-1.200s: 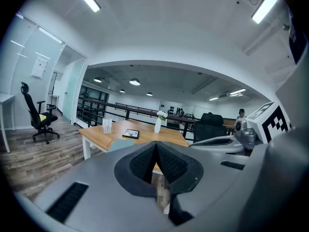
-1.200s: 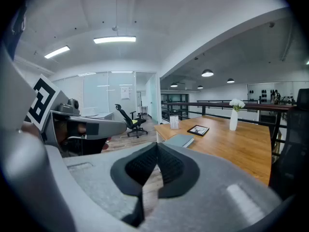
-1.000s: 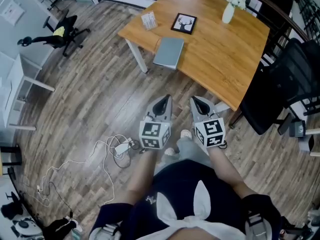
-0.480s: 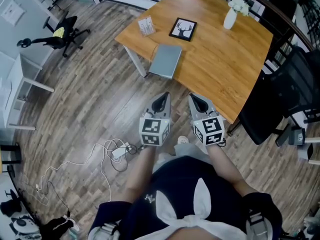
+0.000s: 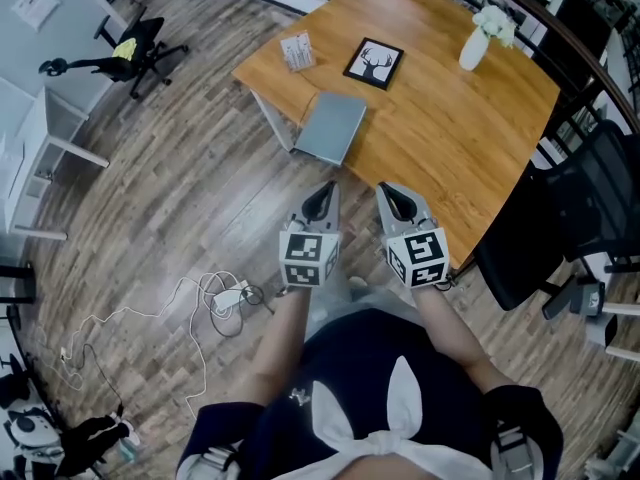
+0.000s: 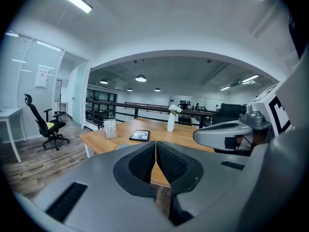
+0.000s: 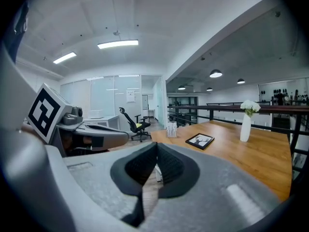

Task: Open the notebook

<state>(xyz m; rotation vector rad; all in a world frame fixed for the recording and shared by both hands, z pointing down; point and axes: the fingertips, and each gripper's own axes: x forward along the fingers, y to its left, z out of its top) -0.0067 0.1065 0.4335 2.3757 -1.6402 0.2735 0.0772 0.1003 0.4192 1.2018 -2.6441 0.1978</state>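
A closed grey notebook lies at the near edge of the wooden table, slightly overhanging it. My left gripper and right gripper are held side by side over the floor, short of the table and pointing at it. Both are shut with nothing between the pads. In the left gripper view the shut left gripper hides the notebook; in the right gripper view the right gripper is likewise shut and empty.
On the table stand a framed deer picture, a white vase with flowers and a small card stand. A black chair sits at the table's right. Cables with a power strip lie on the floor at the left, and an office chair stands far left.
The person has walked towards the table. The table and notebook now sit closer to both grippers, which stay shut and side by side.
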